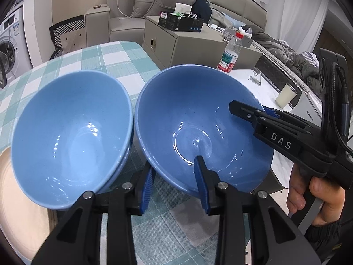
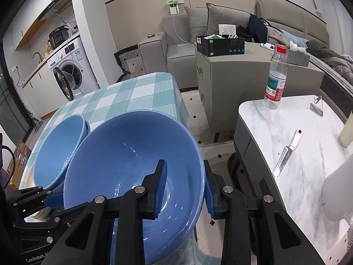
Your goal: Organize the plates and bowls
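Nearest, the left tongs (image 1: pixel 175 184) are clenched on the near rim of a big bowl (image 1: pixel 198 119), one pad (image 1: pixel 201 183) inside, the other (image 1: pixel 146 190) outside under the wall. The right tongs (image 2: pixel 185 190) grip the same bowl at its right rim, one finger inside, one outside. The bowl is round, tilted, its mouth turned up and toward both grippers. It hangs over the right edge of the checked surface (image 1: pixel 110 53). Just beside it to the left, almost touching, sits a stack of two bowls (image 1: pixel 70 132), also tipped, on a pale plate (image 1: pixel 19 198). Beyond, the cloth lies bare to its far edge. To the right, across a floor gap, a marble table (image 2: pixel 286 132) carries a bottle (image 2: pixel 275 77) and knife (image 2: pixel 286 154).
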Demonstrator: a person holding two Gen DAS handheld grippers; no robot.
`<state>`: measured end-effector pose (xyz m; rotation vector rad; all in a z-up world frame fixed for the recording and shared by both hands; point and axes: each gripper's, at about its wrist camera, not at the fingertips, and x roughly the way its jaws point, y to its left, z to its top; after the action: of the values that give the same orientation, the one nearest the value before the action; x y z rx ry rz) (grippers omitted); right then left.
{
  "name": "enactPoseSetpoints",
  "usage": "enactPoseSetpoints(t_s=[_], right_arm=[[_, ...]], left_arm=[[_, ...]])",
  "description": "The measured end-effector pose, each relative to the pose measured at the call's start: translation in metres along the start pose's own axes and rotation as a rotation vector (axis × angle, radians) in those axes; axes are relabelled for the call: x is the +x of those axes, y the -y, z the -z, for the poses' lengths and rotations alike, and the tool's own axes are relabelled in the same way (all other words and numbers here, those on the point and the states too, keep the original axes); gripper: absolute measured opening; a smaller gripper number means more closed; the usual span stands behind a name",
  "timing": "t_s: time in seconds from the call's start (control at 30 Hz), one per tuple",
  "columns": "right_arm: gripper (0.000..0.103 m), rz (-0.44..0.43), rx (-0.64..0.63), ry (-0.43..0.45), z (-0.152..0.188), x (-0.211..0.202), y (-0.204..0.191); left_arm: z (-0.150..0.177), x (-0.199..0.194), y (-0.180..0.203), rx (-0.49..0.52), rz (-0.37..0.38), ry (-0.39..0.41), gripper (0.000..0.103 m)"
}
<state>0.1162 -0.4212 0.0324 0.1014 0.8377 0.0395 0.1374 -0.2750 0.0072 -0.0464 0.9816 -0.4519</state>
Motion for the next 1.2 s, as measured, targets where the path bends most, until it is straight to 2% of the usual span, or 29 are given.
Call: enactPoseSetpoints(t_s=[0.57,1.2], right_arm=[[0.031,-0.004,0.005,0.117,-0.013,-0.037,-0.018],[0.032,-0.05,-0.012,0.261,-0.025,-0.078,-0.069]], left_arm=[[-0.02,-0.028,-0.008,0.016,0.0,0.072,0.034],[-0.029,-0.072,-0.037,-0.015,-0.017,0.18,0.034]])
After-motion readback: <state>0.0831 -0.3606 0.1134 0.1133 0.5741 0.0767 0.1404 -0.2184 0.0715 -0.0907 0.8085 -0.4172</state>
